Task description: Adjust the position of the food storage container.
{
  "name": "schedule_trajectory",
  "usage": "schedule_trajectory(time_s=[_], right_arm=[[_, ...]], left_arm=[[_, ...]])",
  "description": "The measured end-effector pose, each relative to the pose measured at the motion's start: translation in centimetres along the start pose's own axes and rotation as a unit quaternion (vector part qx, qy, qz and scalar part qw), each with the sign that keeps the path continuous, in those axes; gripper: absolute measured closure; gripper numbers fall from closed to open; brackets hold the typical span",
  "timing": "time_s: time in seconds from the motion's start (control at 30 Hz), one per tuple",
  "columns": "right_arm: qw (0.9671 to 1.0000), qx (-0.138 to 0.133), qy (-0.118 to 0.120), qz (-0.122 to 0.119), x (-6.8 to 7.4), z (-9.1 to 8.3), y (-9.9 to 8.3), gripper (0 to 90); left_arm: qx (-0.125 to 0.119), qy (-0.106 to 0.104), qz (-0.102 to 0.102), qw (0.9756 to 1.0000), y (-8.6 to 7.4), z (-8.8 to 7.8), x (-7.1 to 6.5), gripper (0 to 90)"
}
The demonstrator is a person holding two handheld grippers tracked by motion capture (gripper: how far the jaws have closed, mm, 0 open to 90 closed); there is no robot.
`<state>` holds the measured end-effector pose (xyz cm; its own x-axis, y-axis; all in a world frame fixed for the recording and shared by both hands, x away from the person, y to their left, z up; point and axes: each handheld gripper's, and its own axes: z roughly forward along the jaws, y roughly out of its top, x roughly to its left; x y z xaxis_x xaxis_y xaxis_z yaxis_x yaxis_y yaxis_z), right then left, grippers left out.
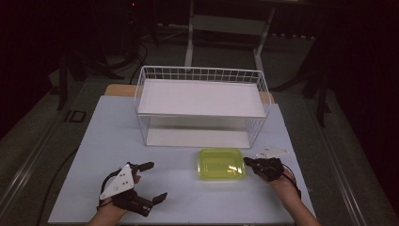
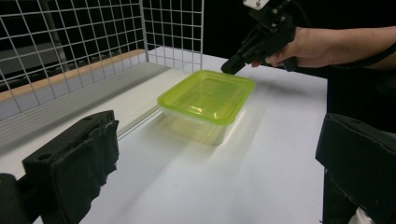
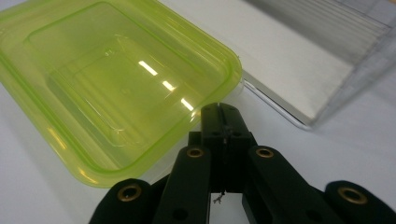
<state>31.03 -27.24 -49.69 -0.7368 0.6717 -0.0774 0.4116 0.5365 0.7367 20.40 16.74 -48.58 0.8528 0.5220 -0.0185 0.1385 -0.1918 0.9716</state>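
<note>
left claw hovers low over the near left of the worktop, jaws spread wide, nothing between them, pointed across toward the green container. plenty of bare white surface around it, so it has room to swing in from that side.

middle now: the green container sits on the worktop just in front of the white wire basket, lid on, translucent, apart from the basket's lower shelf by a narrow strip. that gap is the tight edge here; a push forward would likely send the container against the shelf lip.

over on the right, the right claw has its jaws pressed together, gripping nothing, tips right at the container's right rim. from the right gripper view the closed tips sit just beside the lid's corner, whether touching i cannot tell.

to do this well, my read is the right claw should part its jaws before biting the rim, or nudge gently leftward toward the waiting left claw. the right worktop edge lies near behind it, so a retreat has little room.
</note>
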Motion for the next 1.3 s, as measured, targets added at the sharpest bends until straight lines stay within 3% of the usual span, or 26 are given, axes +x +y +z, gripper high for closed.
schedule_trajectory(time_s=[0.4,0.67,1.3], right_arm=[[0.9993,-0.001,0.033,-0.015,2.2,1.7,1.6,90.0],[0.9985,-0.010,0.039,-0.035,3.5,2.6,2.5,90.0],[0.9968,-0.013,0.068,-0.041,5.7,4.2,3.8,90.0]], left_arm=[[0.000,0.000,-0.006,1.0000,-0.1,0.0,0.1,0.0],[0.001,0.003,-0.007,1.0000,-0.1,-0.1,0.2,0.0],[0.009,0.001,-0.004,1.0000,-0.2,0.0,0.1,0.0]])
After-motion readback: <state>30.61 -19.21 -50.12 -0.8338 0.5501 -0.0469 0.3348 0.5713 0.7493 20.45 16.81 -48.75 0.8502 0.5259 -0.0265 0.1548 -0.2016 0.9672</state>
